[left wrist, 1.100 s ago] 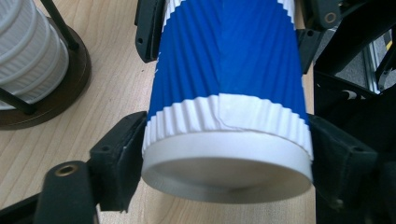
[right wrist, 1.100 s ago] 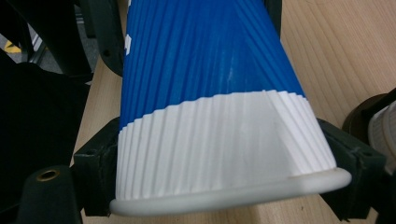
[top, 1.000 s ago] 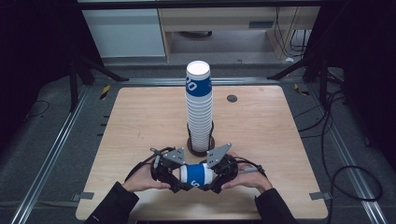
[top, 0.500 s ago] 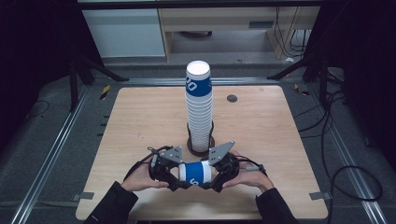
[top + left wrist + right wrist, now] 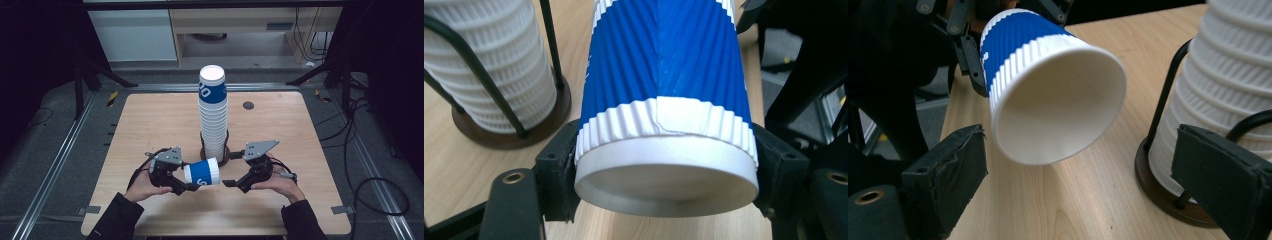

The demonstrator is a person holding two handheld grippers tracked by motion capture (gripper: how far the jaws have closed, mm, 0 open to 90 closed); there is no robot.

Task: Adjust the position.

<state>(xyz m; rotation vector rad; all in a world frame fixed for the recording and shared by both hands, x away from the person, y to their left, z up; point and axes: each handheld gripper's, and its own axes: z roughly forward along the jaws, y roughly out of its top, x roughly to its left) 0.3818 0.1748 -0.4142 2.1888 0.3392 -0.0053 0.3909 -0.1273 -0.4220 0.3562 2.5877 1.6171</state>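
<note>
A blue-and-white ribbed paper cup (image 5: 201, 173) lies on its side above the table's near middle. My left gripper (image 5: 190, 175) is shut on it near its base. In the left gripper view the cup (image 5: 664, 100) sits clamped between both jaws, its base toward the camera. My right gripper (image 5: 231, 170) stands open just right of the cup's mouth, apart from it. In the right gripper view the cup's open mouth (image 5: 1058, 105) faces me, ahead of the spread jaws of the right gripper (image 5: 1083, 175). A tall stack of cups (image 5: 212, 115) stands behind in a wire holder (image 5: 216, 156).
The wooden table (image 5: 150, 125) has bare room left and right of the stack. A small black disc (image 5: 248, 105) sits at the back right. The stack (image 5: 1243, 75) and its holder base (image 5: 1168, 197) are close to my right gripper's outer jaw. Metal rails flank the table.
The right gripper has let go of the cup and drawn back to the right, now open. The left gripper shifted slightly left, keeping the cup.
</note>
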